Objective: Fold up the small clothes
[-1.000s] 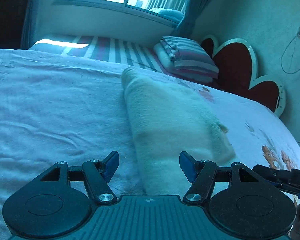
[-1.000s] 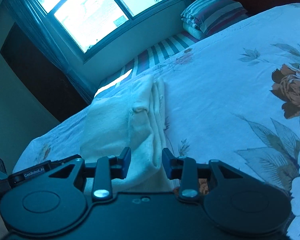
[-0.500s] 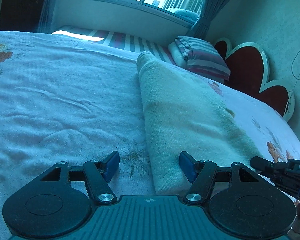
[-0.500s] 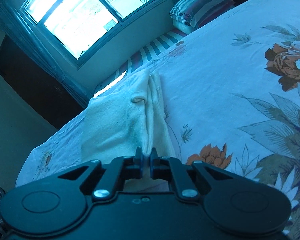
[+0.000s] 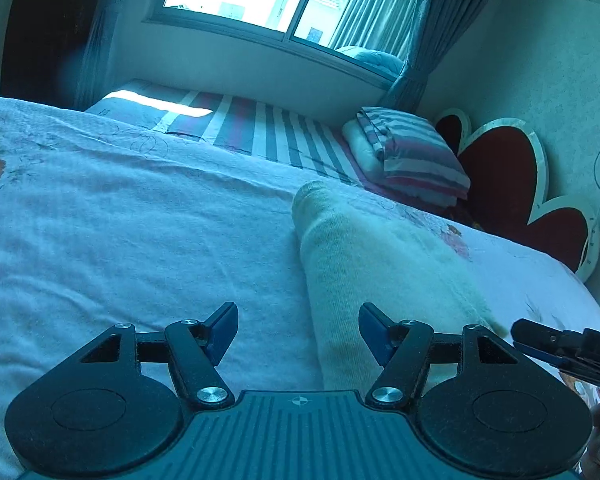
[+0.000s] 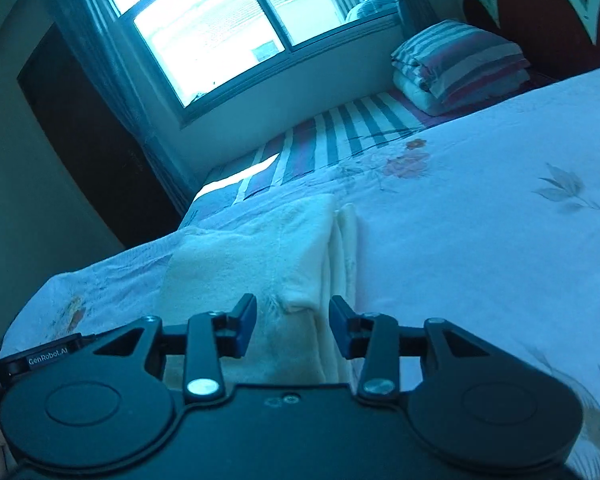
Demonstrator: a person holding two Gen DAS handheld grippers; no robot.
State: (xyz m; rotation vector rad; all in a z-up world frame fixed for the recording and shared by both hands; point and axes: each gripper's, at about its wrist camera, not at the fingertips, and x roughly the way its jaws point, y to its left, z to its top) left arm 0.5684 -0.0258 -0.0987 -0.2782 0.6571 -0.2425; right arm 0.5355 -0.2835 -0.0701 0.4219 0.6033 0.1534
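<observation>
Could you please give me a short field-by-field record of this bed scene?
surface: floral white bedsheet
garment: cream fleecy folded cloth, lying lengthwise on the sheet
left gripper: open, nothing pinched, garment's left edge between its fingers
right gripper: jaws opening, garment's near end between them
background: striped folded bedding, heart-shaped red headboard, bright window

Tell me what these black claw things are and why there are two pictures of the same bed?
They are grabbing tools, one in each of a person's hands. Each carries a camera looking out along its jaws, so you get two views.

The left gripper stands open and holds nothing. The right gripper is opening its jaws, with the cloth's near end between them but not pinched.

On the flowery bedspread lies a cream garment, folded into a long strip. Behind it are a folded striped blanket and a heart-shaped headboard.
</observation>
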